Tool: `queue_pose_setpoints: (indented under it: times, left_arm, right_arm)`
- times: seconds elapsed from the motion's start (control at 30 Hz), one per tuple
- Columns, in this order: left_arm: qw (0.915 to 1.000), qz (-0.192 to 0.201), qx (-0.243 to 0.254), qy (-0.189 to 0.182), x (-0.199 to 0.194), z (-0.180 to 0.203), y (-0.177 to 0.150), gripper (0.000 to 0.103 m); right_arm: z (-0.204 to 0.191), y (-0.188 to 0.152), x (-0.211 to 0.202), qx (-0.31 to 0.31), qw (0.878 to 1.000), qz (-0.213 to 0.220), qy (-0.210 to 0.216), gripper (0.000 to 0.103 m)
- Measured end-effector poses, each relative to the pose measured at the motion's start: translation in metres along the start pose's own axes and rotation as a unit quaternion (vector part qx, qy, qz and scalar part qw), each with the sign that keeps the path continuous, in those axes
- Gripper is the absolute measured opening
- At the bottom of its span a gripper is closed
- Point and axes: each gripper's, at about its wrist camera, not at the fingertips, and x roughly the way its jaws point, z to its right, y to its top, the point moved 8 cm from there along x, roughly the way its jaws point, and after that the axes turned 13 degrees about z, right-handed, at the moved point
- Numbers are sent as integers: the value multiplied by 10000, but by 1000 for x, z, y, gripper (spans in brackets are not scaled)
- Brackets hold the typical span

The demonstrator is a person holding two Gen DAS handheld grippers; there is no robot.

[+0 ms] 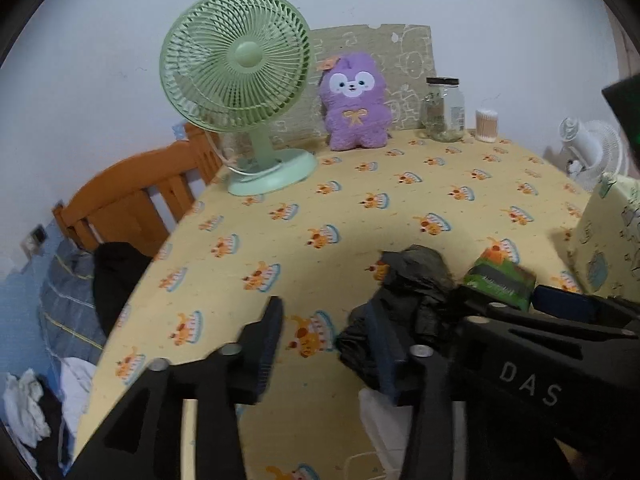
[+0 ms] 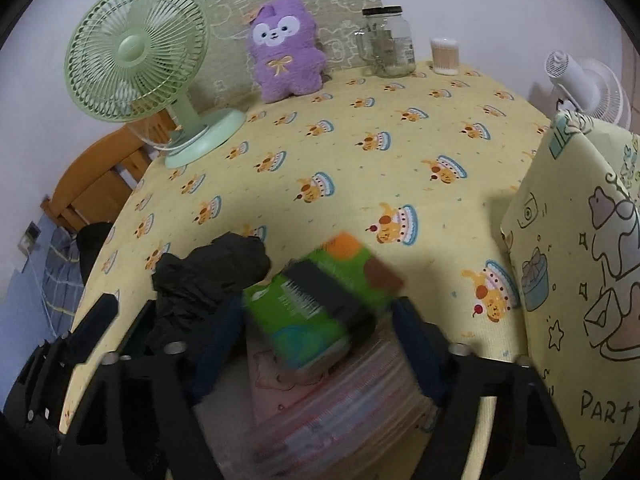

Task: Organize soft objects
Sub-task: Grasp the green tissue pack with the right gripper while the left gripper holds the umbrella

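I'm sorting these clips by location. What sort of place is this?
Most likely a bedroom at home: a wooden headboard with bedding beside the table, a purple plush toy and a green desk fan on a cartoon-print tablecloth.

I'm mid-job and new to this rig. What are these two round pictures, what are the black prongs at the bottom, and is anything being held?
There is no robot: a person holds a two-finger gripper in each hand. Each round picture comes from a fisheye camera on one gripper, looking along its fingers.

In the left view, the left gripper is open, with a crumpled black bag beside one finger.

In the right view, a green pack sits between the right gripper's fingers. It is too blurred to confirm a grip.

At the back of the yellow-clothed table are a green fan, a purple plush toy and a glass jar.
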Motion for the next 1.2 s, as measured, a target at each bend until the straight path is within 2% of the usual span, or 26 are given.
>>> queue_pose_setpoints:
  times: [0.13,0.2,0.27,0.43,0.5,0.83,1.2]
  left_arm:
    - [10000,7,70,35,-3,0,0,55]
    - [10000,14,58,49,-4,-2,0,64]
    - [10000,14,8,34,-6,-4,1,68]
    - [9997,-45,-202,-123,-13,-7,2,78]
    - [9993,-59,-285,-234,-18,-6,3,80]
    - [9978,-26,-379,-547,-40,9,5,80]
    - [9985,-56,-278,-472,-60,12,-4,85]
  right_arm:
    - [-3,-1,-2,-69,10000,-10,52,61]
    - [-6,1,-6,-175,9998,22,70,53]
    - [-9,2,-11,-288,9995,76,81,48]
    - [-11,5,-24,-419,9989,206,77,40]
    - [-10,7,-31,-452,9986,271,49,32]
    - [-1,7,-58,-539,9977,412,-11,29]
    - [4,-8,-76,-561,9979,325,83,29]
